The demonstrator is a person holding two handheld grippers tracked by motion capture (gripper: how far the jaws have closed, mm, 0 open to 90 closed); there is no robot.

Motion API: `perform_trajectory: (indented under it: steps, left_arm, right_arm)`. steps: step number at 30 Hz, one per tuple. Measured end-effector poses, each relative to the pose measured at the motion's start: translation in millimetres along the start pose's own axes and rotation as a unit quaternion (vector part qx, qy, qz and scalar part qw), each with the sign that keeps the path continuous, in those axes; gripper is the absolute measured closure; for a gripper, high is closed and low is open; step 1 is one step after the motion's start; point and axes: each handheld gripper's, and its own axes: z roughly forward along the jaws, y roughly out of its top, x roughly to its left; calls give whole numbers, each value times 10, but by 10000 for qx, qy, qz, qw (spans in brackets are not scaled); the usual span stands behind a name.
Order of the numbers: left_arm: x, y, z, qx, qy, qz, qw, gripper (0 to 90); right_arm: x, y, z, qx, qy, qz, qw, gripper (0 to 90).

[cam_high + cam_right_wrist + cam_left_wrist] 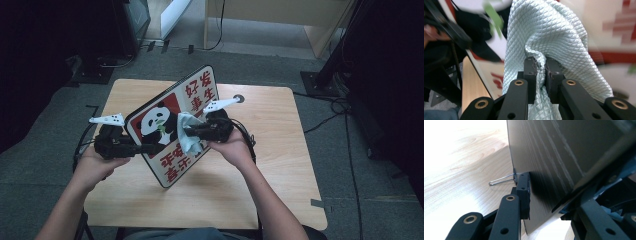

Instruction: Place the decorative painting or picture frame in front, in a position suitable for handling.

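From above, I see the panda sign (172, 125) tilted over the wooden table (280, 150), my left gripper (150, 148) clamped on its left edge; grey carpet (345, 145) lies around. Along my left gripper, its dark back (564, 157) stands over pale wood. Along my right gripper (540, 68), the jaws pinch a light-blue cloth (544, 32) against the sign's face.

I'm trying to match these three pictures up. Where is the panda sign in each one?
High view: panda sign, centre, tilted above the table.
Left gripper view: its dark back, upper right, edge clamped.
Right gripper view: blurred behind the cloth.
Shared landmark: the wooden table.
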Motion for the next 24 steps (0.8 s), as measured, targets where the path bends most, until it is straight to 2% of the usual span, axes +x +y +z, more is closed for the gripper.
perform_trajectory:
  steps: [8,13,15,20,22,24]
  left_arm:
    - [3,0,1,2,-17,-11,10000,697]
    - [7,-1,3,-8,-26,-12,10000,695]
    - [8,-1,3,-7,-30,-13,10000,695]
    - [6,-3,3,-11,-30,-23,10000,695]
    - [3,-5,2,-10,-38,-10,10000,695]
    - [3,-5,0,2,-41,7,10000,694]
  right_arm:
    - [107,450,-123,-173,-15,-128,9998,818]
    - [205,712,-161,-239,-36,-376,9990,814]
    - [249,791,-148,-218,-40,-403,9989,813]
    - [317,886,-63,-133,-47,-531,9985,808]
    - [307,879,-23,-64,-65,-565,9984,815]
    - [287,860,-5,-104,-15,-556,9984,819]
